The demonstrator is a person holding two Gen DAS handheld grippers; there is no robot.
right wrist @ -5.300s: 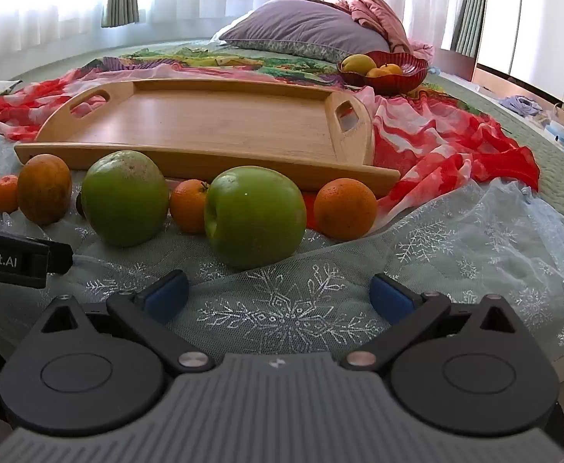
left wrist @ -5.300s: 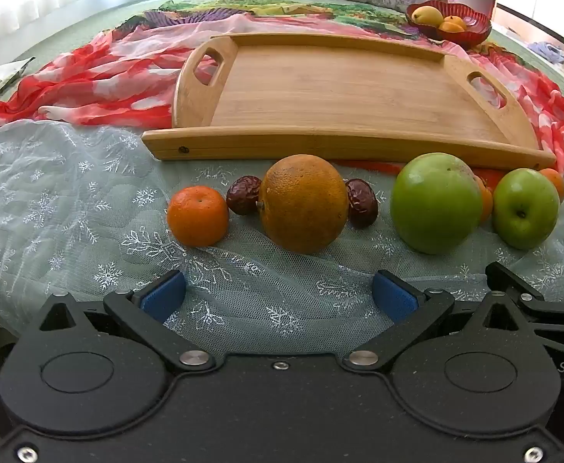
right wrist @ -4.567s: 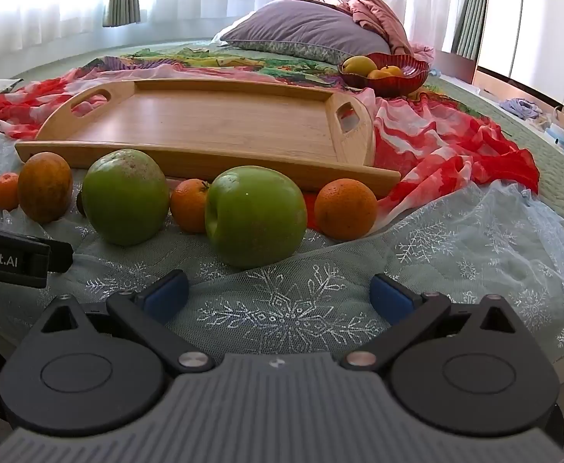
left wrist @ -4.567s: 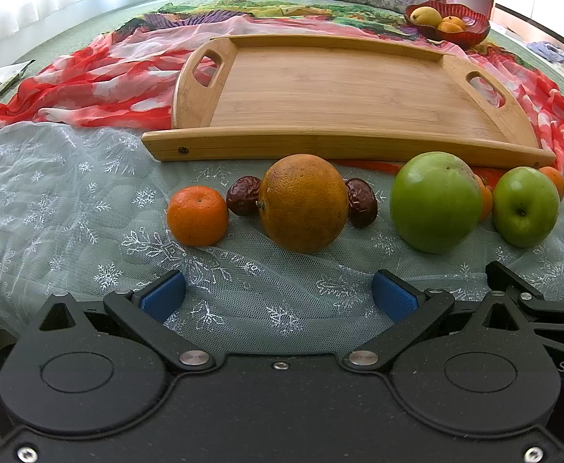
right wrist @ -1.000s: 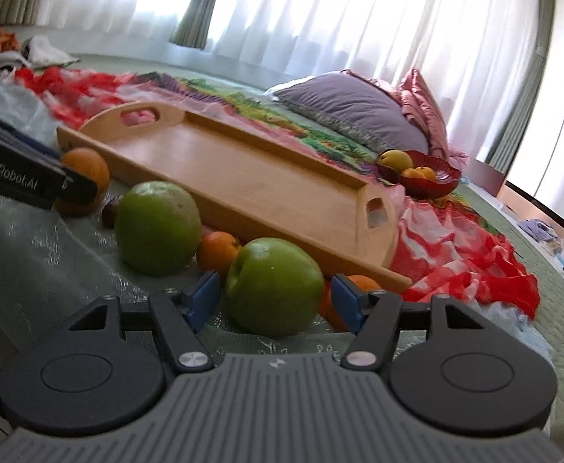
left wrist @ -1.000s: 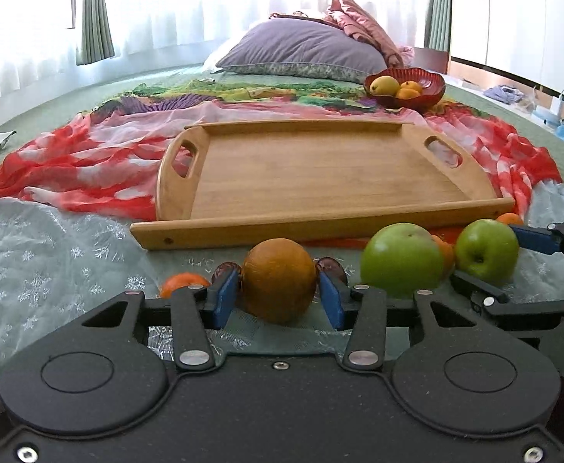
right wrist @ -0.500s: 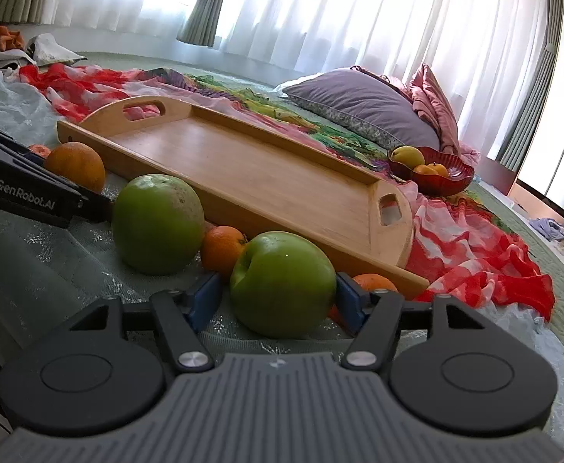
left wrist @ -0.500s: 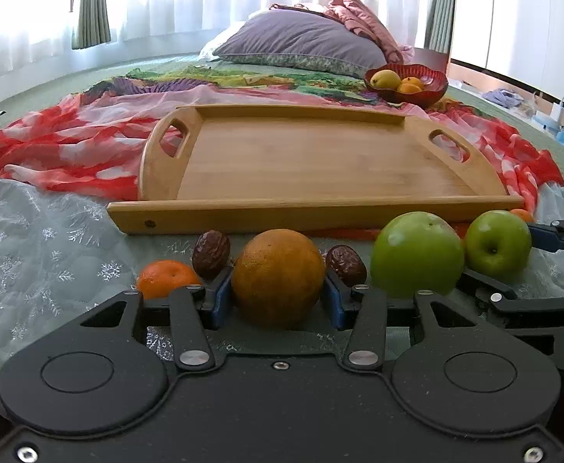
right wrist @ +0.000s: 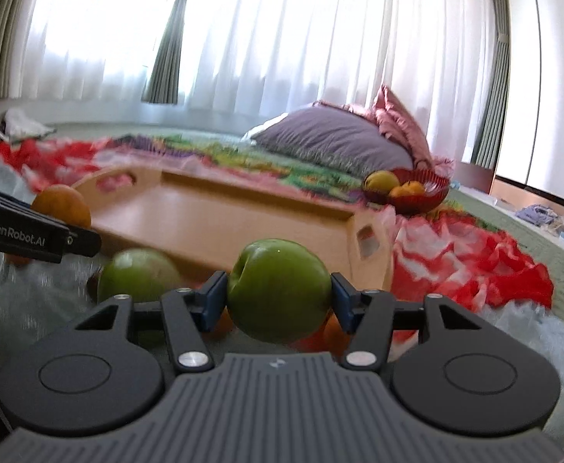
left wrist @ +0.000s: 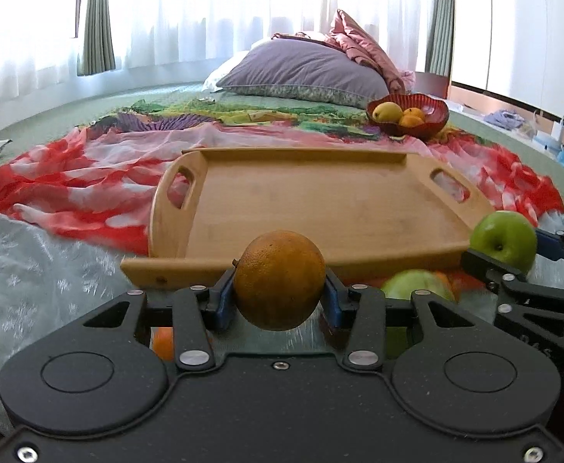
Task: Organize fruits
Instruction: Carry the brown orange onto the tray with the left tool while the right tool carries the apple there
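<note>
Blue-padded, the left gripper point(left wrist: 278, 303) is clamped on the large round brownish orange point(left wrist: 279, 280), which now hangs clear of the snowflake-patterned white cloth point(left wrist: 31, 281) in front of the near rim of the rectangular bamboo tray point(left wrist: 320, 200); half a second ago the orange sat on the cloth between two dark dates. The right gripper point(right wrist: 278, 305) has just been closing, and its blue pads point(right wrist: 213, 298) now press both sides of the smaller shiny green apple point(right wrist: 280, 289), which is also raised from where it lay.

Counted in these views: two green apples, the held one and a bigger dull green apple point(right wrist: 137, 276) lying on the cloth beside the tray; one large orange in the grip; small orange tangerines peeking from behind the grippers, at least two, partly hidden so the exact number is unclear. The tray holds no fruit. Beyond it, a dark red scalloped bowl point(left wrist: 432, 110) carries one yellow fruit and two orange ones, beside a grey-purple pillow point(left wrist: 305, 67).
</note>
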